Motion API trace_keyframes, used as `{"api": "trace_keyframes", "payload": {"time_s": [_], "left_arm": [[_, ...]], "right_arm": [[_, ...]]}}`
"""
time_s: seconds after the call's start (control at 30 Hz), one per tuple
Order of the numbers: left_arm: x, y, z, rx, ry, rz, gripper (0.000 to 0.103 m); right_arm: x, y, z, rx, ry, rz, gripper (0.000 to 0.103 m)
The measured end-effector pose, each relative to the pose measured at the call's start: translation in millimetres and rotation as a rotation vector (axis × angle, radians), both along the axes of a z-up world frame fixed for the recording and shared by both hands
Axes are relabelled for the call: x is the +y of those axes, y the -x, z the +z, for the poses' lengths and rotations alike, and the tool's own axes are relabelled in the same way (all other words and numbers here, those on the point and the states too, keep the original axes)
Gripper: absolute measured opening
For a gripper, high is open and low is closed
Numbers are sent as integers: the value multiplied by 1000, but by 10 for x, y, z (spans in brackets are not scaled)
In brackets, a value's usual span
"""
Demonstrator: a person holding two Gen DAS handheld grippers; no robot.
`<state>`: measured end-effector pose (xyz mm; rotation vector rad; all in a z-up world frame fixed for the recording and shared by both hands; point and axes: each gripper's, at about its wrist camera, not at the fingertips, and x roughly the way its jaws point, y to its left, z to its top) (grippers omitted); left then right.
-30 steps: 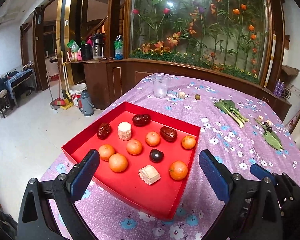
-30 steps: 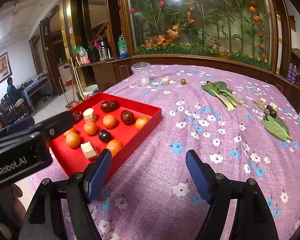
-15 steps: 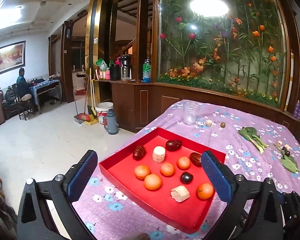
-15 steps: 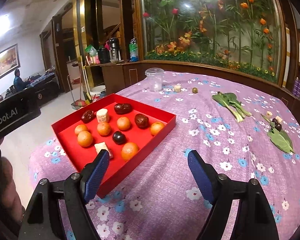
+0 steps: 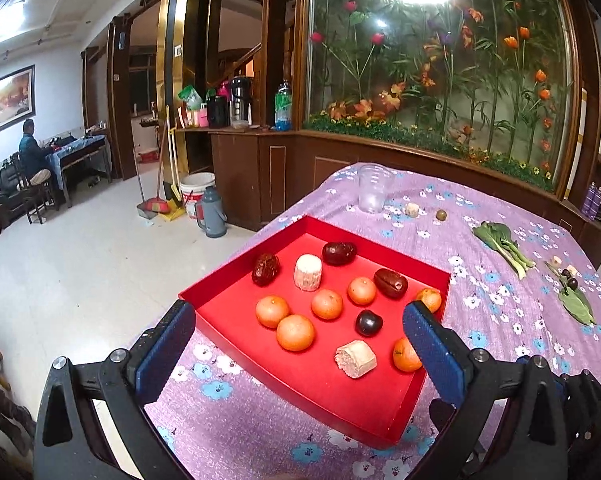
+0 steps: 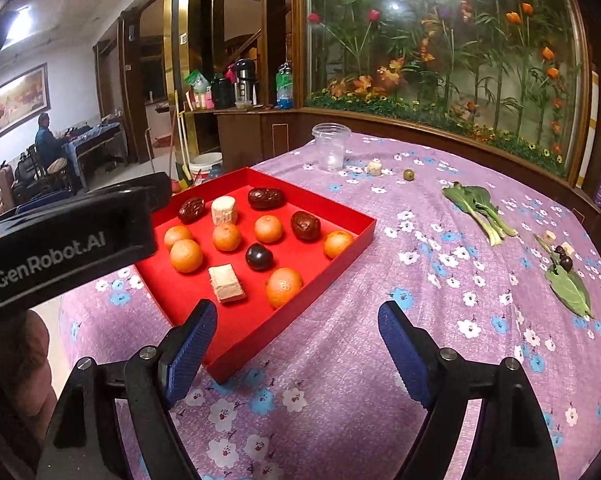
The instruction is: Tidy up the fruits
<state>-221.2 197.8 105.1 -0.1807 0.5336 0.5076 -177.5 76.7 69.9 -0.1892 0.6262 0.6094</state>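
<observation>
Hovering: left gripper (image 5: 298,338), jaws wide apart, nothing held
Opening: right gripper (image 6: 296,338), jaws spreading, nothing between them
Tray: red tray (image 5: 320,394) just ahead of the left gripper, ahead-left of the right
Fruit: oranges (image 6: 284,286), dark plum (image 6: 259,256) and dates (image 6: 305,225) inside the tray
Cloth: purple flowered tablecloth (image 6: 340,380) beneath both

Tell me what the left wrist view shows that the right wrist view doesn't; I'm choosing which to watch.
Only the left wrist view shows the grey thermos jug on the floor and the left gripper with its jaws apart. Only the right wrist view shows the right gripper, its jaws opening with nothing between them, and the left gripper's black housing. Both show the red tray of fruit, the plastic cup and the leafy greens.
</observation>
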Motion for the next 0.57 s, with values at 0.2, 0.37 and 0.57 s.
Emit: {"api": "trace_keyframes", "payload": {"time_s": [0.2, 0.37, 0.57], "left_arm": [[52, -36, -90, 26, 34, 9, 103], [92, -51, -147, 59, 55, 20, 103], [74, -50, -148, 83, 58, 19, 103]], "right_arm": [[55, 8, -45, 7, 14, 13, 87], [73, -10, -74, 21, 18, 13, 87], [50, -52, -73, 45, 13, -7, 87]]}}
